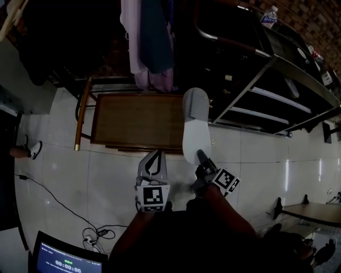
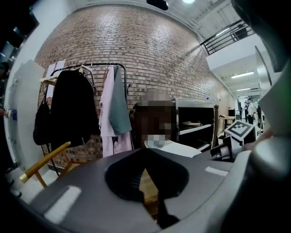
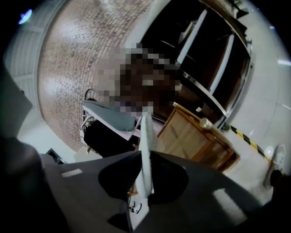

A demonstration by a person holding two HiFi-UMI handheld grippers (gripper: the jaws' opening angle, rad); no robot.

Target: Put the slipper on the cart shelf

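A white slipper (image 1: pixel 196 128) with a grey toe band stands on end in the air above the tiled floor, and my right gripper (image 1: pixel 202 157) is shut on its heel end. In the right gripper view the slipper's sole (image 3: pixel 145 154) runs edge-on between the pads of that gripper (image 3: pixel 144 191). My left gripper (image 1: pixel 154 160) hangs just left of it, shut and holding nothing. The left gripper view shows its own jaws (image 2: pixel 148 182) meeting, with the slipper (image 2: pixel 175 148) beyond them. The black cart with its shelves (image 1: pixel 277 98) stands to the upper right.
A low wooden table (image 1: pixel 138 120) lies straight ahead under hanging clothes (image 1: pixel 149 42). A water bottle (image 1: pixel 270 16) sits on top of the cart. A laptop (image 1: pixel 64 258) and cables (image 1: pixel 96 232) are on the floor at the lower left. White tiles lie in front of the cart.
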